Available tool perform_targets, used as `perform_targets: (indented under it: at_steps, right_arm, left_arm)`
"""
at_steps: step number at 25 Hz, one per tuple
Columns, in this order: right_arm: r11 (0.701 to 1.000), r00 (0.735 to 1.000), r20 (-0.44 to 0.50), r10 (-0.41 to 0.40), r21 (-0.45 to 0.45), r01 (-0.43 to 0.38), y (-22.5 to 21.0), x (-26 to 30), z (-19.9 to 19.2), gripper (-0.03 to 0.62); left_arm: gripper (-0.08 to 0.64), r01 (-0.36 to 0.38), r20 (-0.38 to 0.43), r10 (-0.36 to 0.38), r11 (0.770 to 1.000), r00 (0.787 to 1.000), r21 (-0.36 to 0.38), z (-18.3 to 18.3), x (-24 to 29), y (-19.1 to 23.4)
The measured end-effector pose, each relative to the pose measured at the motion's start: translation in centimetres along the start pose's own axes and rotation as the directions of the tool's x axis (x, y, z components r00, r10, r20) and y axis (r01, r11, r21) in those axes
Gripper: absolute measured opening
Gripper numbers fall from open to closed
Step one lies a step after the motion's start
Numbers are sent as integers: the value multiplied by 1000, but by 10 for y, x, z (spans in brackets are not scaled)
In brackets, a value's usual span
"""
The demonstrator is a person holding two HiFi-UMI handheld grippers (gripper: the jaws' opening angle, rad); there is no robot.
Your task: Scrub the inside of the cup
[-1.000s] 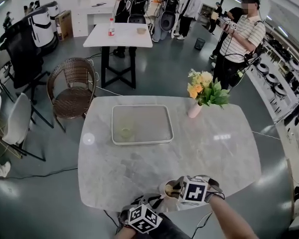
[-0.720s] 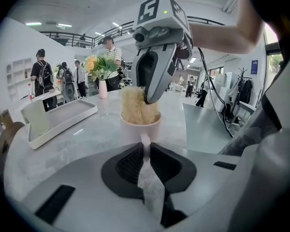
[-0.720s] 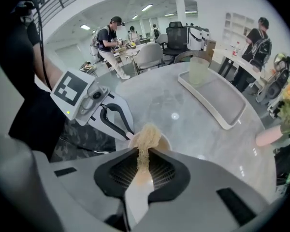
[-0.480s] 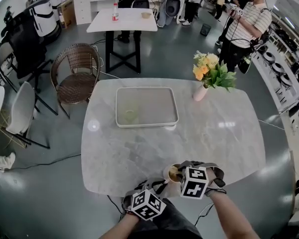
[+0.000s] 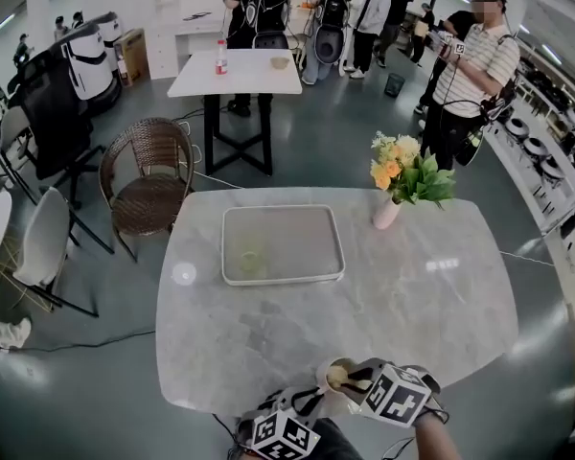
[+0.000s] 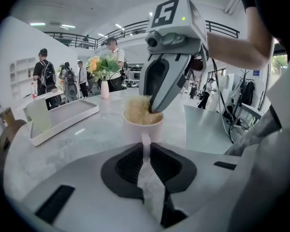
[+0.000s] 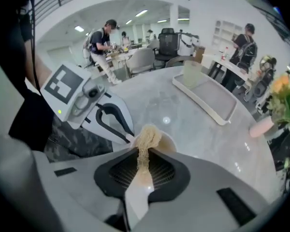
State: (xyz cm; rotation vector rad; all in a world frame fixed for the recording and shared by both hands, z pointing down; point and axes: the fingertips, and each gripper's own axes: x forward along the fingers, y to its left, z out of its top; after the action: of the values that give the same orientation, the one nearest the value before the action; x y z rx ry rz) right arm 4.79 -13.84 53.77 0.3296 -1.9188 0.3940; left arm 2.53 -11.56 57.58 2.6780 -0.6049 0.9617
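Observation:
A pale cup (image 5: 332, 376) stands near the marble table's front edge. My left gripper (image 5: 313, 395) is shut on the cup's handle (image 6: 145, 140), which runs up between its jaws in the left gripper view. My right gripper (image 5: 351, 380) is shut on a tan fibrous scrubber (image 7: 146, 138). It comes down over the cup from the right, and the scrubber's end is pushed into the cup's mouth (image 6: 141, 114). In the right gripper view the cup's rim (image 7: 173, 141) shows just past the scrubber. The cup's inside is mostly hidden.
A white tray (image 5: 283, 279) with a clear glass (image 5: 250, 257) lies mid-table, farther back. A pink vase of flowers (image 5: 401, 185) stands at the back right. A wicker chair (image 5: 149, 174) and a standing person (image 5: 470, 65) are beyond the table.
Both grippers and the cup sit lower in the head view, closer to the front edge. The right gripper's marker cube has tilted to the right. The grips look unchanged.

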Motion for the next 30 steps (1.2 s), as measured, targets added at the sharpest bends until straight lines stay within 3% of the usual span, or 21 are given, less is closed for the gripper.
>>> perform_targets:
  at_steps: [4,8,10,19,21,27,30]
  right_arm:
    - [990,982,140,-123,85,112,-17,-28,8,60]
    - [970,949,215,-229,127,206,-20,-55,2,60]
    - [955,925,252,-285,155,252,-21,-65,-1,60]
    - [895,807,410,-426,322,309,3,-99,-16,60]
    - [884,786,429,-445,350,309,10,-101,-17,60]
    - [844,733,449,-511,422,330,35,-105,-18,60]
    - [822,714,445,-540,462,334,45,-102,-24,60]
  left_arm:
    - [52,-50,9,49,999,999,12,9,6,18]
    - [78,-5,71,9,999,997,-49,16,2,15]
    - [171,10,91,-4,998,996,-68,20,-4,17]
    - [184,-40,154,40,999,987,0,28,-49,24]
    - [170,-47,183,44,999,982,8,34,-57,24]
    - [14,-31,239,19,998,971,47,51,-73,19]
    - [12,10,248,-23,998,968,54,56,-74,13]
